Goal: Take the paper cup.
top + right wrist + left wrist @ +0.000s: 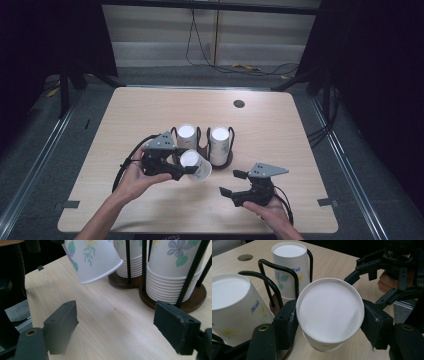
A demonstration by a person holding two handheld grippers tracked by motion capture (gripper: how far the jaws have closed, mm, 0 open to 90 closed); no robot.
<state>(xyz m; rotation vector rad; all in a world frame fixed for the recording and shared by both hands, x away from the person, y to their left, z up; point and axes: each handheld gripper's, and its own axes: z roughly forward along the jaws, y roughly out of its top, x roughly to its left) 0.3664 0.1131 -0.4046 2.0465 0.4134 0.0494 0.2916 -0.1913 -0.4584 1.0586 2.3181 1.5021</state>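
My left gripper is shut on a white paper cup printed with flowers, held upside down and tilted just above the table. In the left gripper view the cup's white bottom faces the camera, and both pads press on its sides. Behind it a black wire holder on a brown base carries two stacks of upturned cups. To the right of the held cup, my right gripper stands open near the table's front edge. Nothing lies between its jaws, which point at the holder's base.
The light wooden table has a round cable hole near its far edge. The right hand's gripper sits close to the held cup in the left gripper view. Dark curtains and cables lie on the floor behind the table.
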